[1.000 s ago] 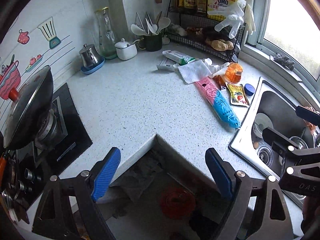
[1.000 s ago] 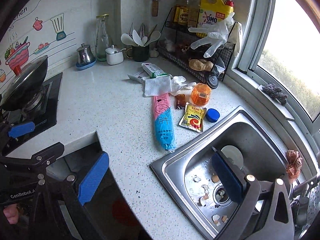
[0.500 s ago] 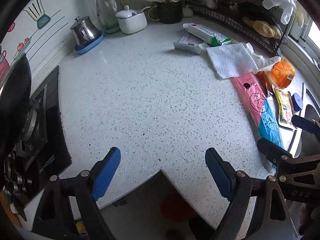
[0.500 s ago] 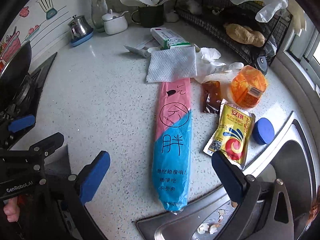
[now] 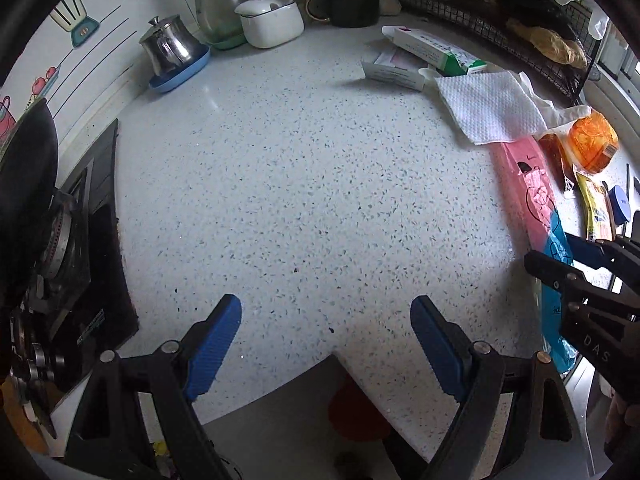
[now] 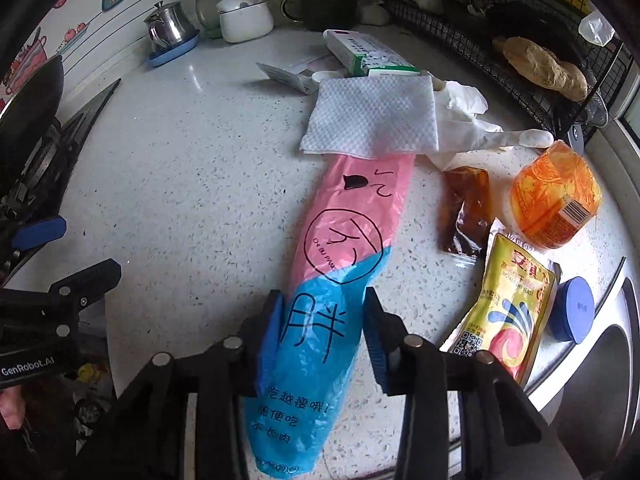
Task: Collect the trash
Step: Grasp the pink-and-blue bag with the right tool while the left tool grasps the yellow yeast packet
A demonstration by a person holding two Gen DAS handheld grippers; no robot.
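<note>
I have the right gripper (image 6: 322, 320) straddling the blue end of the pink-and-blue plastic bag (image 6: 340, 240), pads against its sides, apparently closing on it. The bag lies flat on the counter (image 5: 320, 184), running toward twelve o'clock, its far end tucked under the paper towel (image 6: 372, 116). Thin film could slip out or bunch, and lifting may drag the towel along (or nudge the yellow sachet (image 6: 508, 308) at three o'clock toward the sink). My left gripper (image 5: 326, 336) hangs spread wide, holding nothing.
</note>
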